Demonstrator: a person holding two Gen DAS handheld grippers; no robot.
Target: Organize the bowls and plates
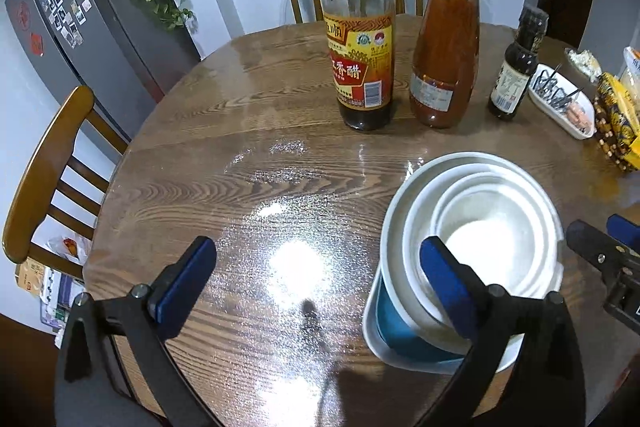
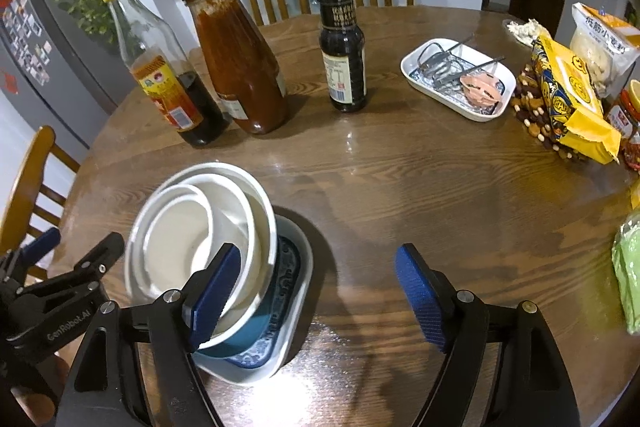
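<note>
**Left wrist view: bowls nested, both grippers spread**

Three white bowls (image 1: pixel 492 227) sit nested and tilted on a blue-patterned rectangular plate (image 2: pixel 280 343) near the front edge of the round wooden table (image 1: pixel 240 131). Left gripper (image 1: pixel 316 283) spread wide over bare tabletop; its right finger overlaps the bowl stack in view, contact unclear. Right gripper (image 2: pixel 316 295) spread, nothing between the jaws. Three bottles (image 2: pixel 344 47) stand behind.

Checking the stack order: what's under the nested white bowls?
The white bowls sit in a teal-sided bowl, which rests tilted on a rectangular blue-patterned dish. Most of the dish floor is covered; anything else beneath cannot be seen.
</note>
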